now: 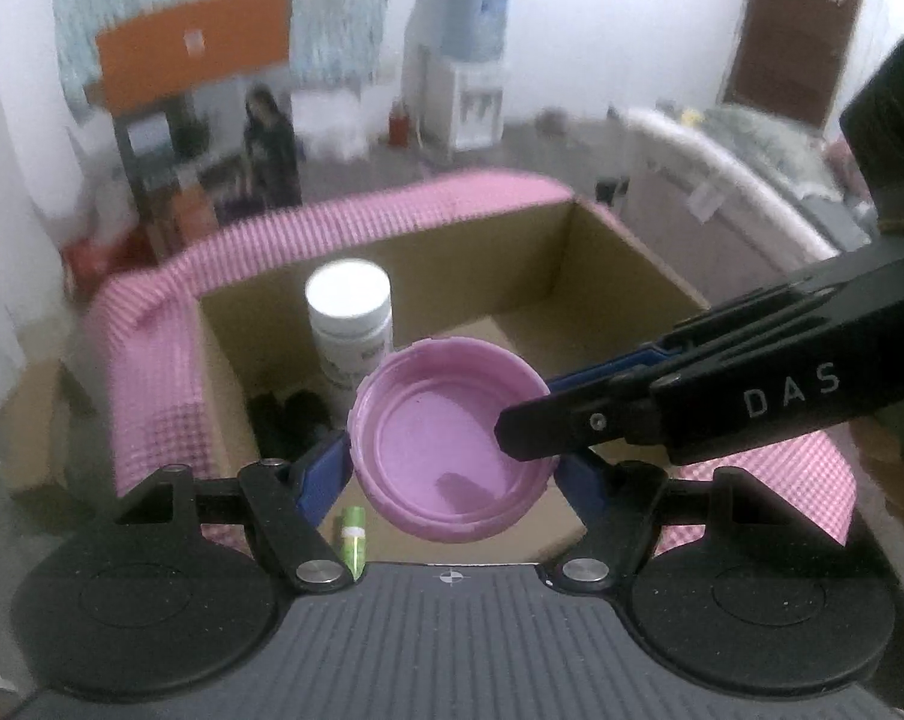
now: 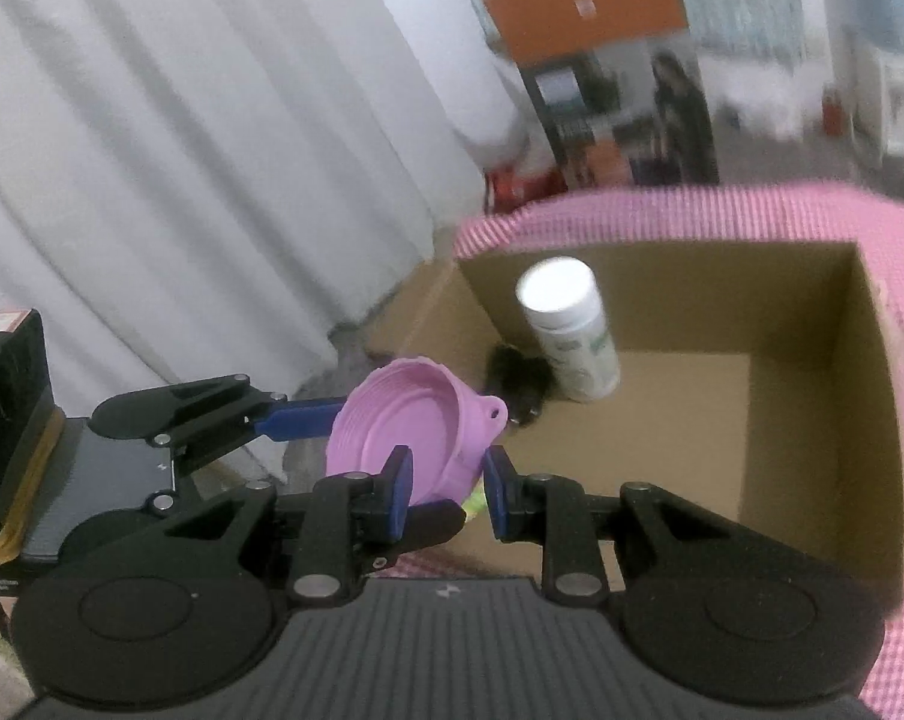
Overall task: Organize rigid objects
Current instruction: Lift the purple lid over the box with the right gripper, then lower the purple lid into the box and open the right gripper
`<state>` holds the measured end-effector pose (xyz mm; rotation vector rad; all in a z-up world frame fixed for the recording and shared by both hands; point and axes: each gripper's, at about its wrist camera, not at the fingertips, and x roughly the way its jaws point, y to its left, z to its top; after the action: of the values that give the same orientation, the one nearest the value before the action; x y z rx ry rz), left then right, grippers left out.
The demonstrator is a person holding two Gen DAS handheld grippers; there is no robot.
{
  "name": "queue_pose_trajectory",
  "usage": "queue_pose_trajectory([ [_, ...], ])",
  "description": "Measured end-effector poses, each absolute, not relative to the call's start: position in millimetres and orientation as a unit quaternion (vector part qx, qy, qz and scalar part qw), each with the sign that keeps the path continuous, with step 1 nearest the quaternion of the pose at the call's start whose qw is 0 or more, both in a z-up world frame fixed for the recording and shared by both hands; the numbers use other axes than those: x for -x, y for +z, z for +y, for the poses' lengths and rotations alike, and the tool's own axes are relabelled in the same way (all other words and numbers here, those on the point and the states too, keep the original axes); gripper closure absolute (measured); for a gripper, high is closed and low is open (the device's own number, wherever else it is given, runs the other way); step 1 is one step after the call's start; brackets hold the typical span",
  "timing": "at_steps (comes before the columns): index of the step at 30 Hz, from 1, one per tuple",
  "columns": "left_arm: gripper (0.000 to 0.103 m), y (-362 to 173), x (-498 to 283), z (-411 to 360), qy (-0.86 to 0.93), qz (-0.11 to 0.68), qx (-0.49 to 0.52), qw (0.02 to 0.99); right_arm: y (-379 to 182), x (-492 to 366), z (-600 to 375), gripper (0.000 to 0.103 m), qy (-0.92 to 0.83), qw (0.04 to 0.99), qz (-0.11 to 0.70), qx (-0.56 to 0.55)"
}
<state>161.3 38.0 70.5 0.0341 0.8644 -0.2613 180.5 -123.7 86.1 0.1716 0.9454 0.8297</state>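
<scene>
A: Two grippers share one pink lid [image 1: 452,444] above the cardboard box [image 1: 625,276]. Our left gripper [image 1: 452,462] is clamped across its width, blue pads against opposite sides of the rim; our right gripper [image 2: 446,489] pinches its wall, one finger inside, one outside.

B: And inside the box?

A: A white bottle [image 2: 571,330] stands near the box's far-left corner, a dark object [image 2: 517,381] beside it, a small green tube [image 1: 353,540] by the near wall.

B: So we should keep the lid level, lower it over the box's bare floor to the right of the bottle, and free one grip first, we judge.
</scene>
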Motion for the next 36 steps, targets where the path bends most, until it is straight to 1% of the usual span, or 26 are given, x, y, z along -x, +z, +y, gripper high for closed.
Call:
queue_pose_trajectory([
  [7,0.029,26,-221,38,-0.138,0.516,0.004,0.846,38,-250,-114,0.074,0.368,0.749,0.547,-0.067],
  [13,0.029,-3,-245,40,-0.132,0.578,0.016,0.805,1,-277,-105,0.074,0.367,0.707,0.602,-0.053],
  [17,0.027,-11,-249,38,-0.124,0.598,0.003,0.791,-14,-285,-97,0.074,0.369,0.692,0.619,-0.043],
  [19,0.023,-12,-249,39,-0.127,0.603,0.007,0.788,-18,-287,-94,0.074,0.368,0.687,0.626,-0.038],
  [20,0.018,-12,-248,39,-0.127,0.604,0.006,0.787,-19,-290,-93,0.074,0.367,0.686,0.627,-0.036],
  [21,0.015,-11,-247,40,-0.126,0.604,0.006,0.787,-20,-290,-93,0.074,0.367,0.684,0.629,-0.036],
  [27,0.015,0,-245,43,-0.126,0.591,0.019,0.797,-23,-293,-89,0.072,0.363,0.683,0.633,-0.037],
  [29,0.014,8,-238,46,-0.127,0.575,0.022,0.808,-17,-292,-91,0.069,0.366,0.689,0.624,-0.044],
  [32,0.013,26,-221,48,-0.133,0.544,0.023,0.828,6,-284,-100,0.046,0.371,0.713,0.593,-0.049],
  [33,0.008,34,-214,48,-0.133,0.531,0.024,0.836,16,-278,-103,0.043,0.375,0.726,0.575,-0.049],
  [34,0.005,41,-208,50,-0.131,0.517,0.023,0.846,26,-274,-107,0.043,0.378,0.735,0.561,-0.048],
  [36,0.005,58,-190,51,-0.129,0.482,0.021,0.866,49,-262,-115,0.04,0.384,0.753,0.532,-0.054],
])
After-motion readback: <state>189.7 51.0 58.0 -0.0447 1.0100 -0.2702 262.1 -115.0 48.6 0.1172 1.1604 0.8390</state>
